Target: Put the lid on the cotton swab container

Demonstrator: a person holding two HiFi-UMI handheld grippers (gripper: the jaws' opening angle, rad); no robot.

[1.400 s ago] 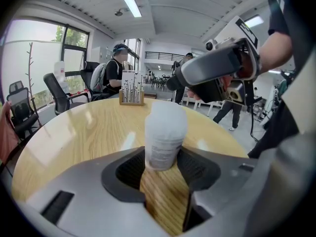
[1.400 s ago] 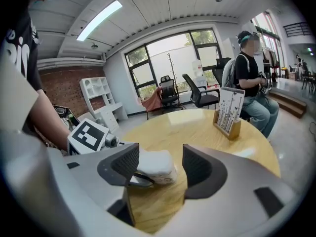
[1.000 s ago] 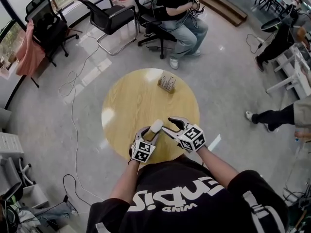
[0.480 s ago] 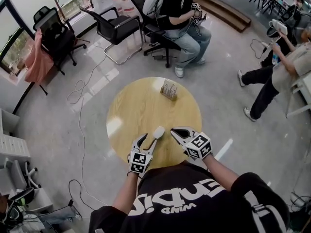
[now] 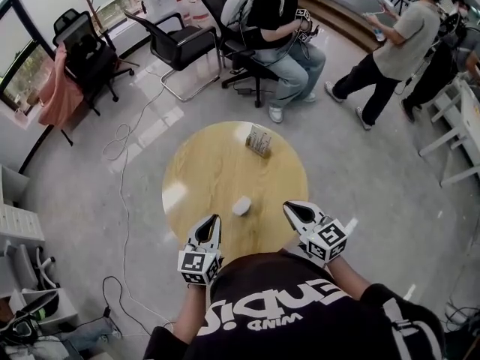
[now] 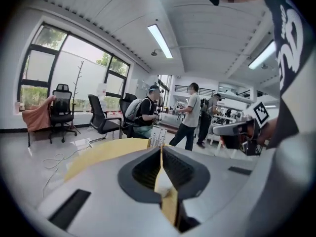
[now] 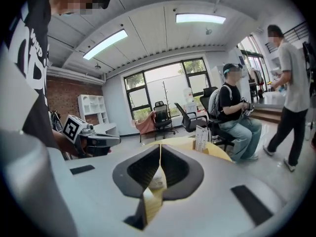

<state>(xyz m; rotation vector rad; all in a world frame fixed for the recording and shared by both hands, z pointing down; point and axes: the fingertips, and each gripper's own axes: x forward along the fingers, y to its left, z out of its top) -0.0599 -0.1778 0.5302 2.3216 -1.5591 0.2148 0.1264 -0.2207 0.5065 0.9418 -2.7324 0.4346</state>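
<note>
The white cotton swab container (image 5: 241, 205) stands on the round wooden table (image 5: 202, 171), its lid on top, nearer the front edge. My left gripper (image 5: 213, 222) hovers to its lower left, shut and empty, a short gap away. At the container's right, my right gripper (image 5: 291, 208) is likewise shut with nothing in it. In the left gripper view the jaws (image 6: 161, 149) meet, and the container (image 6: 164, 189) shows as a white patch beyond them. The right gripper view shows the same: closed jaws (image 7: 160, 147) and the container (image 7: 158, 182) behind.
A small upright card box (image 5: 259, 139) stands at the table's far side. A seated person (image 5: 281, 28) and office chairs (image 5: 176, 47) lie beyond the table. Another person (image 5: 390, 51) walks at the upper right. Cables (image 5: 124, 171) trail over the floor on the left.
Both grippers have let go of the container, drawn back toward the person and closed. The container stays on the table. A person has walked into view at the upper right.
</note>
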